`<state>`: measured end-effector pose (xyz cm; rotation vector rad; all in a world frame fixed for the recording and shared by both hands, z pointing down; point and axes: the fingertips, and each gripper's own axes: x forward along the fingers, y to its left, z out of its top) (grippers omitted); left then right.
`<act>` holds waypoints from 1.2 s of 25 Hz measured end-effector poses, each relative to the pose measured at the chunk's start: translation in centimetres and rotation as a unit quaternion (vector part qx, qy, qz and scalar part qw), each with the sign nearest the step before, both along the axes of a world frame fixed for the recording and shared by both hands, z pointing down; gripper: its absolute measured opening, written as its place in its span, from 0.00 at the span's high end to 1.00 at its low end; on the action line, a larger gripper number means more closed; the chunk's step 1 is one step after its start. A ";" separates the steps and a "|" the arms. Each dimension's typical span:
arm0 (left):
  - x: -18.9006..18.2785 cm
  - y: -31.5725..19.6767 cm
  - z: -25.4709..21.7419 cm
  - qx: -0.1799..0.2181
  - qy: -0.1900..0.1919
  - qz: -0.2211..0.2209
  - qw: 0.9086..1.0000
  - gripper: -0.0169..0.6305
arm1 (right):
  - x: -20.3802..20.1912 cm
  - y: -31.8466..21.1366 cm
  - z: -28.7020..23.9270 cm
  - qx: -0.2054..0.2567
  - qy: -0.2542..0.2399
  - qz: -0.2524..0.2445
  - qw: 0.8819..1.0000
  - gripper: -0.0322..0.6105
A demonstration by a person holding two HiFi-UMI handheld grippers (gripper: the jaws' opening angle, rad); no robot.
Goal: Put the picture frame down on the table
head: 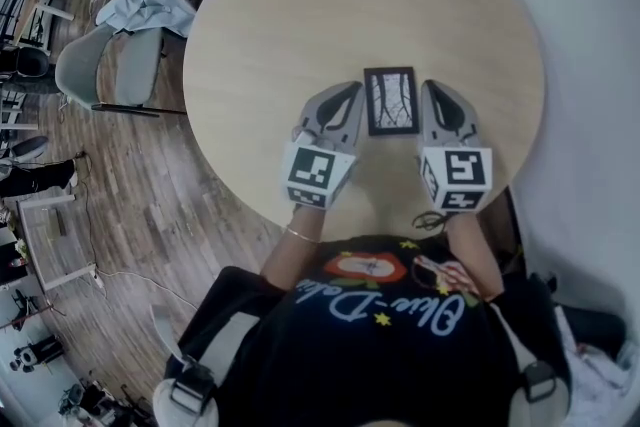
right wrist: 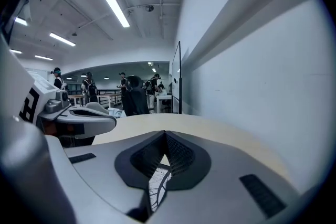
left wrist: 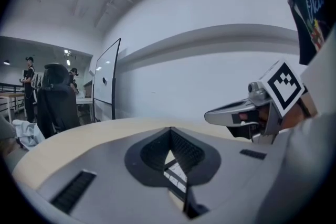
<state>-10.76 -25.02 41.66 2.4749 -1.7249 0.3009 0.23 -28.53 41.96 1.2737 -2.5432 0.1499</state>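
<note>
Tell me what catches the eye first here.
A small black picture frame appears to lie flat on the round pale wood table, near the person's edge. The left gripper and right gripper flank it closely, jaws together, each carrying a black-and-white marker cube.

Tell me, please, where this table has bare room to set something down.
The table is bare from the picture frame to its far rim, and on both sides, toward the grey chair and the white wall. Only the near edge is crowded: the left gripper and right gripper flank the frame.
</note>
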 end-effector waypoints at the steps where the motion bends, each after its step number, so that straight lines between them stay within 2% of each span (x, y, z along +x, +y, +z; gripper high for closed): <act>1: 0.1 0.2 -0.8 0.009 -0.004 0.000 1.000 0.97 | 0.0 0.3 -0.8 0.004 -0.010 -0.002 1.000 0.96; 5: 0.1 0.9 -3.2 0.035 -0.024 -0.001 0.999 0.97 | 0.1 1.0 -3.6 0.031 -0.035 -0.011 0.999 0.96; 12: 0.5 1.5 -5.1 0.059 -0.014 -0.003 0.998 0.97 | 0.4 1.6 -6.0 0.063 -0.048 -0.020 0.997 0.96; 14: 0.7 1.7 -5.3 0.060 -0.008 -0.003 0.998 0.97 | 0.4 1.9 -6.3 0.066 -0.052 -0.021 0.996 0.96; 22: 0.8 2.0 -4.8 0.052 -0.025 0.003 0.998 0.97 | 0.1 2.2 -6.2 0.061 -0.047 -0.024 0.997 0.96; 30: 1.0 1.8 -4.8 0.048 -0.019 0.007 0.999 0.97 | -0.1 2.2 -6.1 0.053 -0.045 -0.028 0.997 0.96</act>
